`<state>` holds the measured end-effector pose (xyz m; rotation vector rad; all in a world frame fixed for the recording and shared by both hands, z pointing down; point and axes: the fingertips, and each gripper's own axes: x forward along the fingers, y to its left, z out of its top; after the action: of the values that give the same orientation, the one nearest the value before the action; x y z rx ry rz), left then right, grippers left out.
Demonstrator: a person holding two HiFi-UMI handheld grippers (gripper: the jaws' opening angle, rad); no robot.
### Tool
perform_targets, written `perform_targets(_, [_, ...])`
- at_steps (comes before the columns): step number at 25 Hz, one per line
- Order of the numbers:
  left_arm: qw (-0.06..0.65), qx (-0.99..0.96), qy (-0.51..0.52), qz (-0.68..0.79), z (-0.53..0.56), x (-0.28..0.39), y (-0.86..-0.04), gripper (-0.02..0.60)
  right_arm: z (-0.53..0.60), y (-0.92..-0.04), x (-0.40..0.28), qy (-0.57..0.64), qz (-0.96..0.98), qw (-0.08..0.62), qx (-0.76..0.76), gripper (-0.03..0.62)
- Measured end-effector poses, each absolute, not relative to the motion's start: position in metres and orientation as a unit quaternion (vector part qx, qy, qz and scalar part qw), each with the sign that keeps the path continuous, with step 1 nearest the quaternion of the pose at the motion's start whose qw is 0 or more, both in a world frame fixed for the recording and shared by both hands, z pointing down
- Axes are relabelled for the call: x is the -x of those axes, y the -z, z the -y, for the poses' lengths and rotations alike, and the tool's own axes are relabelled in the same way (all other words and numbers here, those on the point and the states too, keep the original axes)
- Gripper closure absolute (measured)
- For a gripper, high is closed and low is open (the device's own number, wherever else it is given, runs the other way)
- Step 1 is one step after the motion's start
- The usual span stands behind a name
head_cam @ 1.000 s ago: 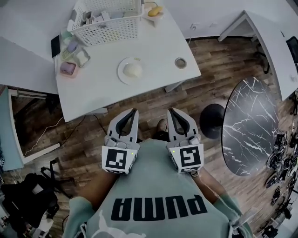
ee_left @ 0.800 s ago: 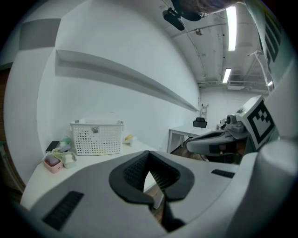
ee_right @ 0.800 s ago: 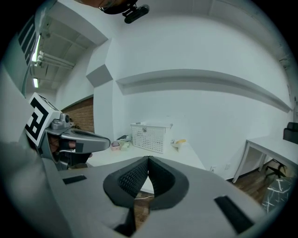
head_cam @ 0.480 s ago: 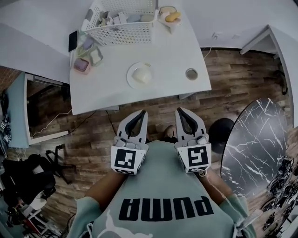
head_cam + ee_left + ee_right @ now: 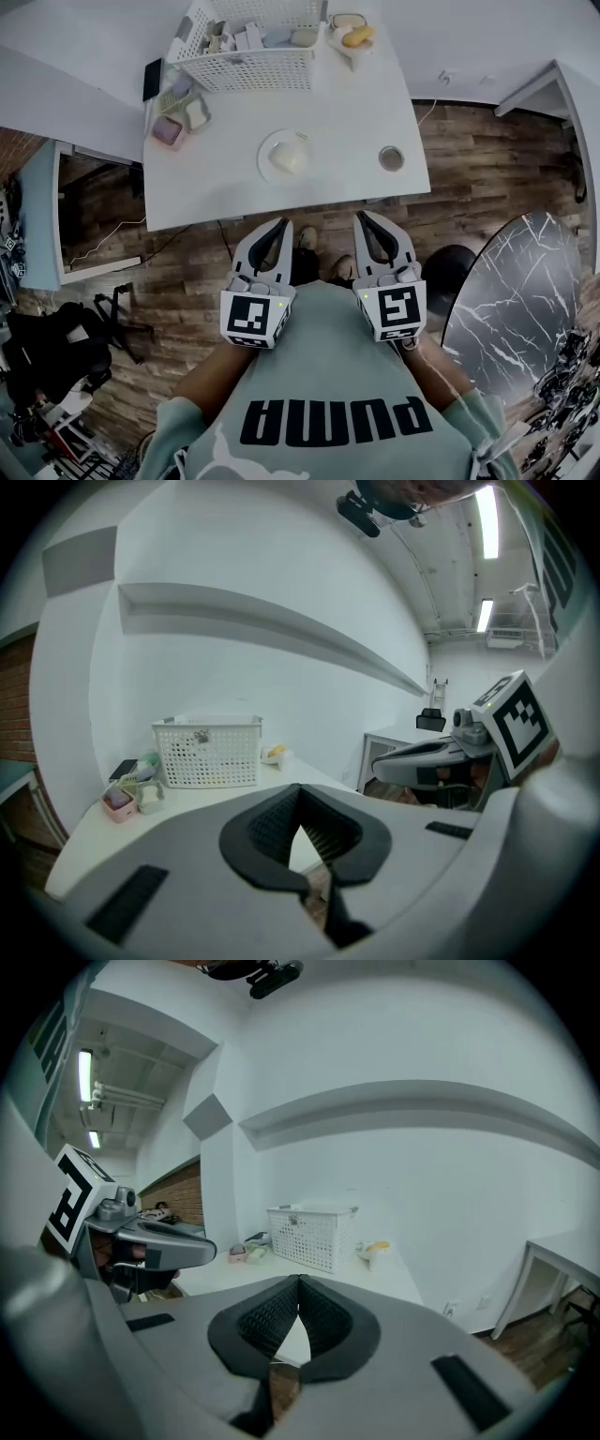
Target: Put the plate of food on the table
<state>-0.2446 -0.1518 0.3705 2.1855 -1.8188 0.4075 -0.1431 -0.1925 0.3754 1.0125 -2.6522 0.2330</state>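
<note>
Plate of food (image 5: 286, 155) is well apart from both grippers. Left gripper (image 5: 298, 789) and right gripper (image 5: 298, 1281) each have jaws closed tip to tip, empty, hovering off the table (image 5: 206, 178) front edge. Plate sits mid-table toward that edge, white basket (image 5: 253, 47) at the back edge.

Matt white table (image 5: 216, 178); perforated plastic basket (image 5: 253, 67); wood-plank floor (image 5: 469, 141); veined marble top (image 5: 516, 300).

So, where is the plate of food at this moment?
In the head view, the plate sits centrally on the white table, in front of the white basket, left of a small round container.
</note>
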Motion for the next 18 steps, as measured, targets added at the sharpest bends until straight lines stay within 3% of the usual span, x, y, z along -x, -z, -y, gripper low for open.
perform_targets(18, [0.193,-0.770,-0.140,0.592,0.231,0.312,-0.417,0.575,0.249,-0.417,0.210,-0.106,0.900,0.223,-0.360,0.586])
